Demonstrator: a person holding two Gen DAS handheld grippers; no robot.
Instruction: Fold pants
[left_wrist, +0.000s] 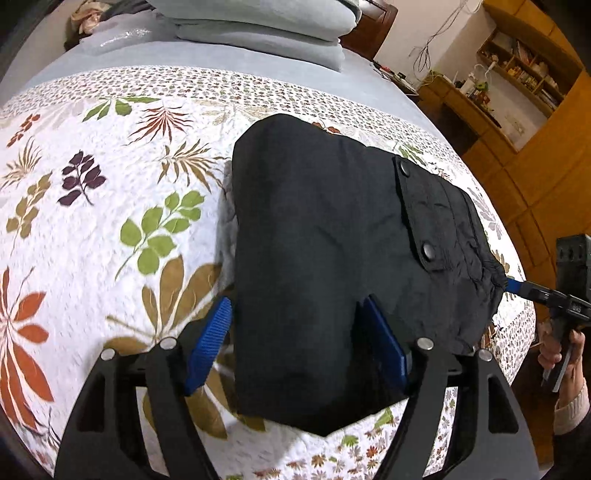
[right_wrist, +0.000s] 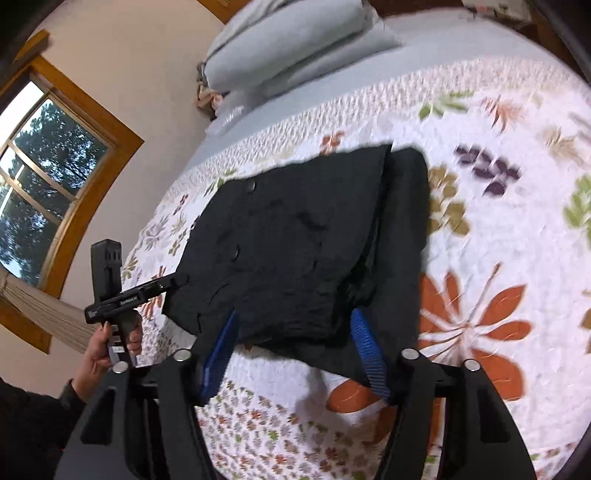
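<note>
pants: black, folded into a chunky rectangle, flap pocket with two snaps on top, a bit wrinkly | where: on the floral bedspread near the bed's edge | left gripper: blue pads spread wide either side of the near edge, not pinching | right gripper: also spread, nothing squeezed
</note>
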